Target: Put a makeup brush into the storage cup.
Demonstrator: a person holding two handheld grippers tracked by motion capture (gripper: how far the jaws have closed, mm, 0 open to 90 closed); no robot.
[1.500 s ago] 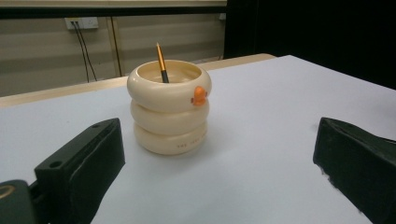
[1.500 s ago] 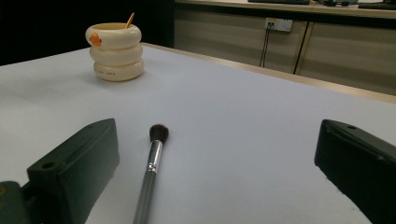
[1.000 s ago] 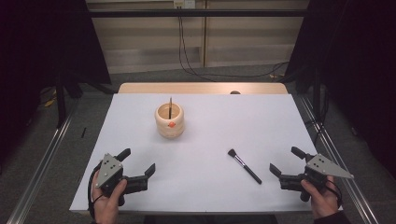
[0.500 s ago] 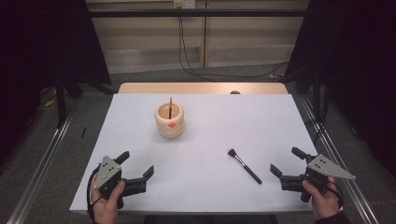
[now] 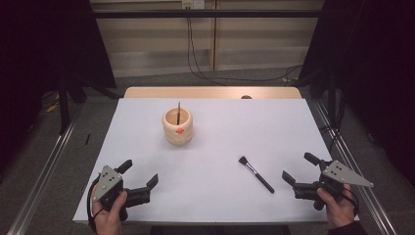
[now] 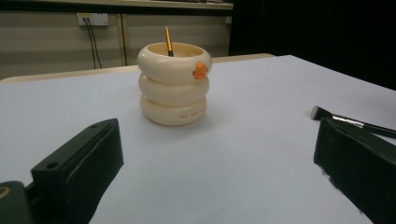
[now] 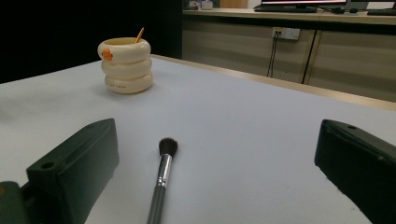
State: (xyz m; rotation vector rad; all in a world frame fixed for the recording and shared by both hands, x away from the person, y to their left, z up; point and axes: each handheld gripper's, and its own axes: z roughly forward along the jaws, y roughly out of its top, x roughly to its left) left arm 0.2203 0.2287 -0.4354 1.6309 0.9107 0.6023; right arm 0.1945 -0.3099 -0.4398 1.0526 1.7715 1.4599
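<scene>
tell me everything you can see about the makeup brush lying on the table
The makeup brush lies flat on the white table, to the right of the cream holder and apart from it. It has a dark, rounded tuft of bristles, a shiny silver ferrule and a thin black handle. In the high view the bristles point up-left and the handle runs down-right toward the right gripper, whose jaws stand open just short of it. Nothing touches it but the table.

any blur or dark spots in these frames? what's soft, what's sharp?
High view: sheet evenly lit, surroundings black, brush sharp. Left gripper view: holder crisp, near fingers soft. Right gripper view: brush sharp at its bristles, its handle softening toward the bottom edge.
</scene>
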